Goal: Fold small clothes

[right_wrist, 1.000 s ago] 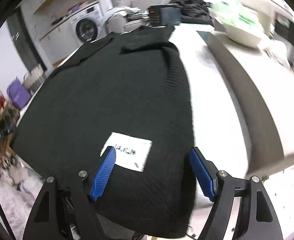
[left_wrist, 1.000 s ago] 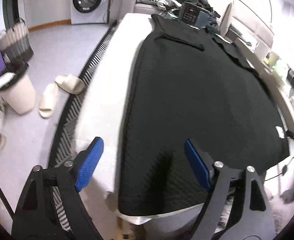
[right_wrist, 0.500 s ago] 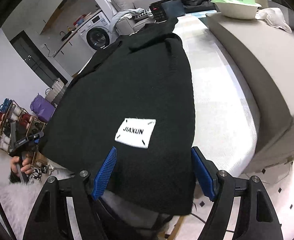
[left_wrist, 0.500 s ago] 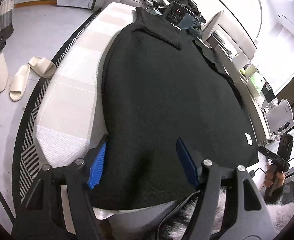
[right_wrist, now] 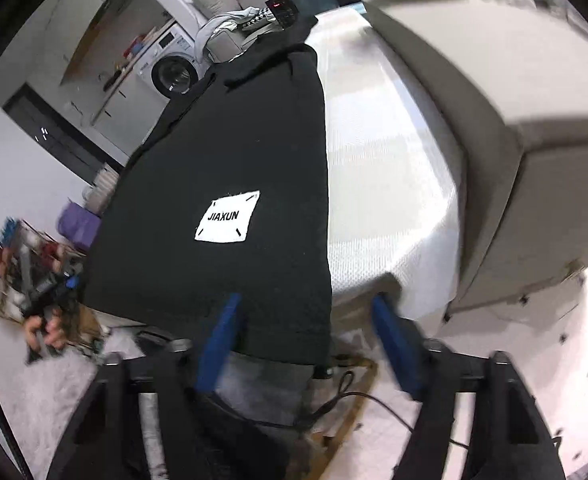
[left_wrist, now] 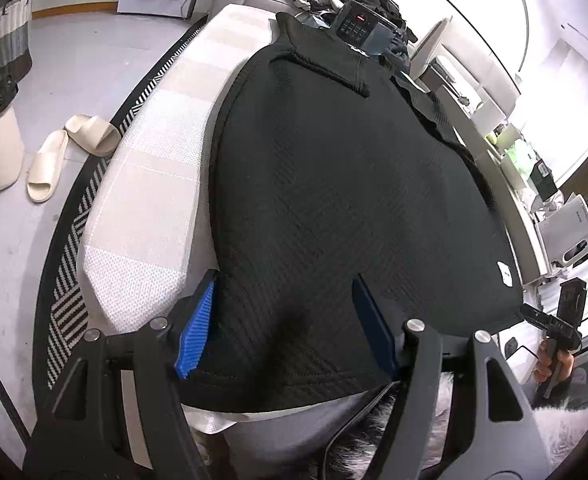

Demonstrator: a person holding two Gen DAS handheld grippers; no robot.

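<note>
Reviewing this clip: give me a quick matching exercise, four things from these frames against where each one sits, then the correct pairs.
Things:
1. black garment
2. white JIAXUN label
3. pale slippers
4. washing machine

Places:
A. on the floor beside the striped rug
B. spread flat over the white padded surface
C. against the far wall
D. sewn on the garment near its bottom hem

Pairs: 1-B, 2-D, 3-A, 4-C
</note>
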